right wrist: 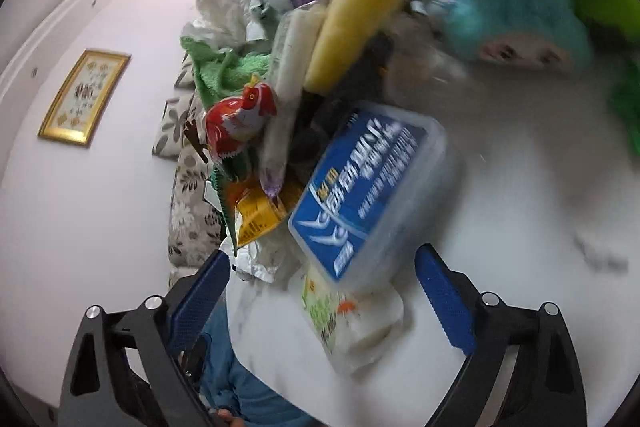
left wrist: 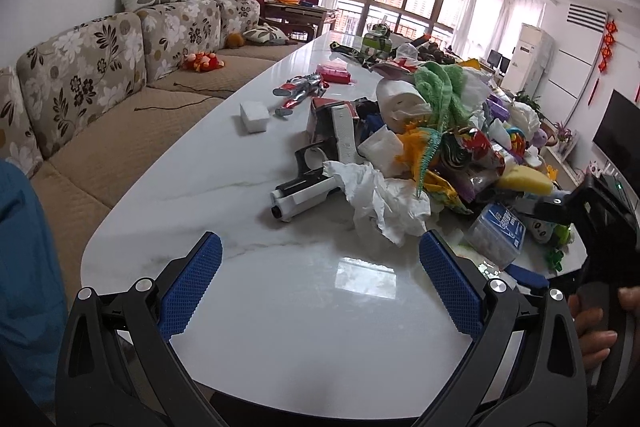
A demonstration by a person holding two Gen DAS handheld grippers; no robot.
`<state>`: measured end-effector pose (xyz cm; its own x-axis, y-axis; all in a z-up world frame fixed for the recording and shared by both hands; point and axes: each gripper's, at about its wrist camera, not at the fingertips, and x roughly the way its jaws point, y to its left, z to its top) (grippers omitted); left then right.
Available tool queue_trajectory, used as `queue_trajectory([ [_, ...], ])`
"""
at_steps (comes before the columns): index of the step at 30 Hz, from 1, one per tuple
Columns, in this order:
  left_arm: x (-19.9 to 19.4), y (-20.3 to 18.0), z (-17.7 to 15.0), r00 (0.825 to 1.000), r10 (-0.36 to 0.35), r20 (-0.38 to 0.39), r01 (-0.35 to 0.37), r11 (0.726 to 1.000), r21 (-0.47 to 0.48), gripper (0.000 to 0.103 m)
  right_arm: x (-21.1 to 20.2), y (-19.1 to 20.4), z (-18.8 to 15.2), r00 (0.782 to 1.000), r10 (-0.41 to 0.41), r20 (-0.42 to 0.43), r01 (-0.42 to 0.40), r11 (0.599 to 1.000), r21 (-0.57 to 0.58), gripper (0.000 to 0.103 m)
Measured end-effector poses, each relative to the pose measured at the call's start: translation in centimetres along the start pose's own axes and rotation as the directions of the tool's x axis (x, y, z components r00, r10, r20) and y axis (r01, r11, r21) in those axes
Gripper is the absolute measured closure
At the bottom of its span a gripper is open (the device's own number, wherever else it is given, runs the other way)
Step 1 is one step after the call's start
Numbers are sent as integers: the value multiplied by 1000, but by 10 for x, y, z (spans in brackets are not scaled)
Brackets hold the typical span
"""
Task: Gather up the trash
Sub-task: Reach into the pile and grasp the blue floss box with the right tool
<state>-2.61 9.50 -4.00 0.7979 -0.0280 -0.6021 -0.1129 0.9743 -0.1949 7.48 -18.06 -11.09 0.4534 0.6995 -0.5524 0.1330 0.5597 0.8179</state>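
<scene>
Left gripper (left wrist: 320, 259) spread and empty over bare white table (left wrist: 224, 187) at lower centre, crumpled tissue (left wrist: 384, 199) just beyond at frame centre, right gripper (right wrist: 322, 279) released, straddling blue-lidded plastic box (right wrist: 368, 187) and small white packet (right wrist: 360, 323), blurred

Two matching handheld grippers, left gripper (left wrist: 320, 261) and right gripper (right wrist: 322, 281): black plastic linkage arms with triangular cut-outs, round silver screws (left wrist: 143, 284) at the pivots, jaws faced with blue pads (left wrist: 191, 291) in a fine knobbly grid texture. Black handle body of the right gripper visible in the left wrist view, a hand (left wrist: 592, 327) wrapped around it. Blue clothing (left wrist: 28, 267) on the person, denim-like in the right wrist view
</scene>
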Motion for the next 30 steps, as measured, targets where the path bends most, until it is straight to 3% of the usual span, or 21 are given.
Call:
queue_trajectory([
  [6, 4, -3, -1, 1000, -18, -7, 18, 1000, 3, 7, 18, 8, 17, 997, -56, 53, 55, 998, 17, 4],
  [9, 2, -9, -3, 1000, -14, -3, 14, 999, 30, 7, 28, 23, 14, 980, -190, 62, 198, 966, -164, 5],
  [11, -1, -12, -5, 1000, -5, 0, 5, 998, 56, 7, 32, 37, 8, 917, -379, 120, 398, 877, -270, 5],
  [12, -2, -13, -7, 1000, -6, 4, 6, 998, 64, 7, 34, 39, 7, 887, -436, 153, 462, 841, -282, 5],
  [15, 2, -13, -10, 1000, -16, -3, 16, 998, 55, 7, 49, 47, 8, 808, -549, 215, 589, 743, -317, 4],
  [17, 5, -11, -11, 999, -32, -20, 33, 999, 40, 7, 65, 56, 2, 746, -627, 226, 660, 649, -379, 4],
  [19, 3, -9, -11, 999, -42, -20, 43, 998, 36, 7, 73, 60, -3, 703, -661, 262, 700, 577, -421, 4],
  [21, 2, -8, -11, 999, -40, -12, 41, 998, 40, 7, 69, 56, 4, 695, -661, 284, 712, 579, -397, 4],
  [22, 1, -7, -10, 999, -40, -8, 40, 998, 42, 7, 63, 55, 8, 698, -656, 286, 711, 589, -384, 11],
  [23, 2, -7, -8, 999, -43, -7, 43, 998, 43, 7, 59, 53, 10, 708, -647, 285, 701, 594, -394, 11],
  [26, 5, -12, -4, 999, -54, -8, 54, 997, 60, 7, 37, 47, 1, 765, -587, 265, 637, 629, -447, 12],
  [28, 8, -20, -4, 998, -59, -14, 59, 995, 79, 7, 8, 40, -9, 812, -520, 265, 581, 676, -453, 16],
  [30, 10, -32, -7, 996, -82, -32, 84, 993, 88, 7, -22, 37, -10, 825, -481, 296, 565, 681, -467, 28],
])
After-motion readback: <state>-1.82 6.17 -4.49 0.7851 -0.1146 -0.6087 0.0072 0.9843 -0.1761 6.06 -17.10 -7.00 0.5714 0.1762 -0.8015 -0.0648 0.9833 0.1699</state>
